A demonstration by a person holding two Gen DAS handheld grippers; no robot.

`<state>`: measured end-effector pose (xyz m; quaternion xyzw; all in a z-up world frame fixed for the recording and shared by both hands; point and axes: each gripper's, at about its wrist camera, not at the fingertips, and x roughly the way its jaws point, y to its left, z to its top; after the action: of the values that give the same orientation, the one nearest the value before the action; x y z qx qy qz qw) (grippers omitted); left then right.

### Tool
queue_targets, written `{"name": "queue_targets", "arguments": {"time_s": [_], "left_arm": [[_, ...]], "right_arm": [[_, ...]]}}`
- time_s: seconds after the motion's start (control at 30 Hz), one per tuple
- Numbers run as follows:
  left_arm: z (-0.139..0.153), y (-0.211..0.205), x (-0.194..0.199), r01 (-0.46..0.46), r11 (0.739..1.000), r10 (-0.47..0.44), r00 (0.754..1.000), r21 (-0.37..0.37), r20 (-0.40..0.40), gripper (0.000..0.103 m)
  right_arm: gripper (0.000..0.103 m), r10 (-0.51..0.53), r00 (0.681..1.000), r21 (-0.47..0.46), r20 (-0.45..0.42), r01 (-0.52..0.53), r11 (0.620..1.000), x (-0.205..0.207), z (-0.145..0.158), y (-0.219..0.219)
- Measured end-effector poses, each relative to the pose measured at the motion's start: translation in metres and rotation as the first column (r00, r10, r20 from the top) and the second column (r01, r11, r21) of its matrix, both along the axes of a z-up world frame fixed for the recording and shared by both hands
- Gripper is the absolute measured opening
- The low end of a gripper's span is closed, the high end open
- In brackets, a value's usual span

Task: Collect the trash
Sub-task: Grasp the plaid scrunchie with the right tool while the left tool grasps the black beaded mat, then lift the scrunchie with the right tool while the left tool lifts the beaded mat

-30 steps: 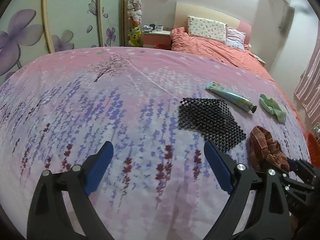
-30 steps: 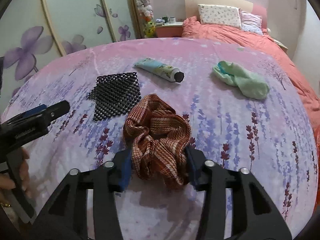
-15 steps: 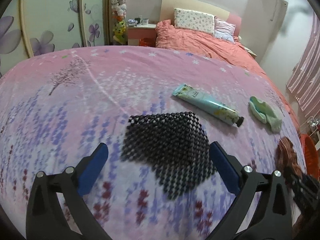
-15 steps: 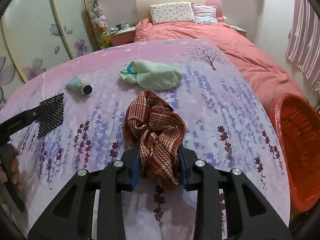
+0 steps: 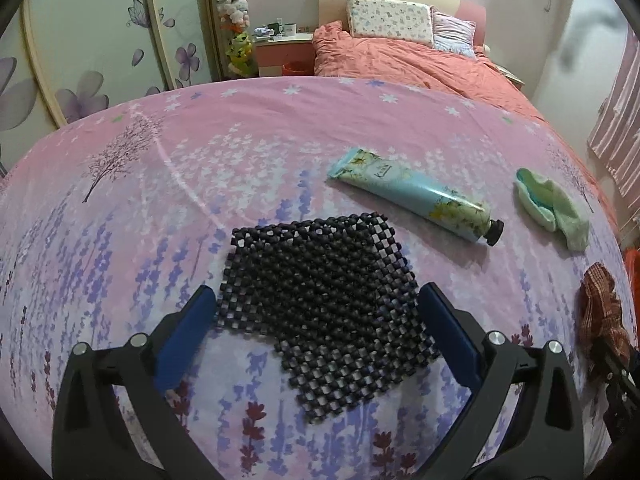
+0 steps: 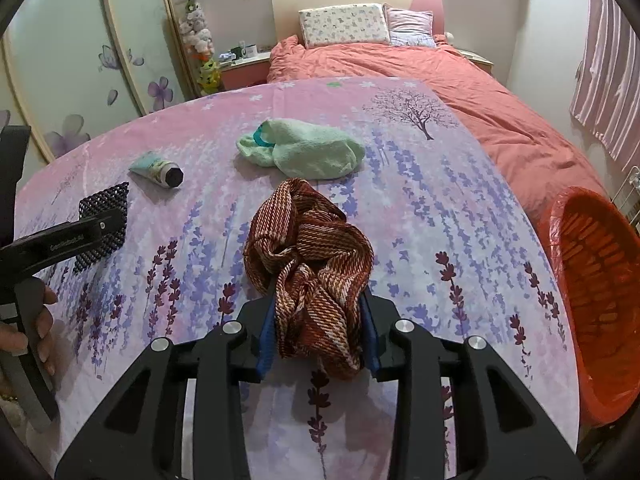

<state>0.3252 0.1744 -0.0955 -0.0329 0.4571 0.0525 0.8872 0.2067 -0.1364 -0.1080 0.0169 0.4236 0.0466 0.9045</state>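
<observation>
A black mesh mat (image 5: 328,300) lies flat on the pink flowered bedspread (image 5: 200,168). My left gripper (image 5: 318,328) is open wide, its blue pads on either side of the mat's near part without pressing it. Beyond the mat lie a light-blue tube (image 5: 416,196) with a black cap and a pale green cloth (image 5: 548,208). In the right wrist view my right gripper (image 6: 318,324) is shut on a crumpled red-brown striped cloth (image 6: 308,248), which bulges out above the pads. The tube (image 6: 158,169), the green cloth (image 6: 308,152) and a corner of the mat (image 6: 104,216) show there too.
An orange basket (image 6: 592,280) with a red liner stands off the bed's right edge. A salmon duvet (image 6: 460,92) and pillows cover the bed's far end. A nightstand (image 5: 284,50) and wardrobe doors with purple flowers (image 5: 80,80) are behind. A hand (image 6: 28,332) holds the left gripper.
My left gripper has travelled right across the bedspread until its pads straddle the mesh mat. My right gripper has swung right with the striped cloth, bringing the orange basket into view.
</observation>
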Motion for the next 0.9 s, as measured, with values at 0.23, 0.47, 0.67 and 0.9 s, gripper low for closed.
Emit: {"name": "queue_targets", "arguments": {"time_s": [0.23,0.47,0.67,0.9], "left_arm": [[0.006,-0.013,0.001,0.083,0.997,-0.082,0.996,-0.005,0.042,0.058],[0.007,-0.018,-0.013,0.134,0.991,-0.132,0.990,-0.026,0.055,0.029],[0.005,-0.014,-0.044,0.150,0.988,-0.147,0.987,-0.040,0.060,0.027],[0.005,-0.012,-0.045,0.132,0.990,-0.128,0.990,-0.053,0.064,0.028]], "right_arm": [[0.035,0.000,1.000,0.000,0.000,0.000,1.000,0.000,0.000,0.000],[0.035,-0.001,1.000,-0.001,0.000,0.001,1.000,0.000,0.000,0.000],[0.035,0.000,1.000,-0.001,0.000,0.000,1.000,0.000,0.000,0.000],[0.035,0.000,1.000,0.001,0.000,0.000,1.000,0.000,0.001,0.000]]}}
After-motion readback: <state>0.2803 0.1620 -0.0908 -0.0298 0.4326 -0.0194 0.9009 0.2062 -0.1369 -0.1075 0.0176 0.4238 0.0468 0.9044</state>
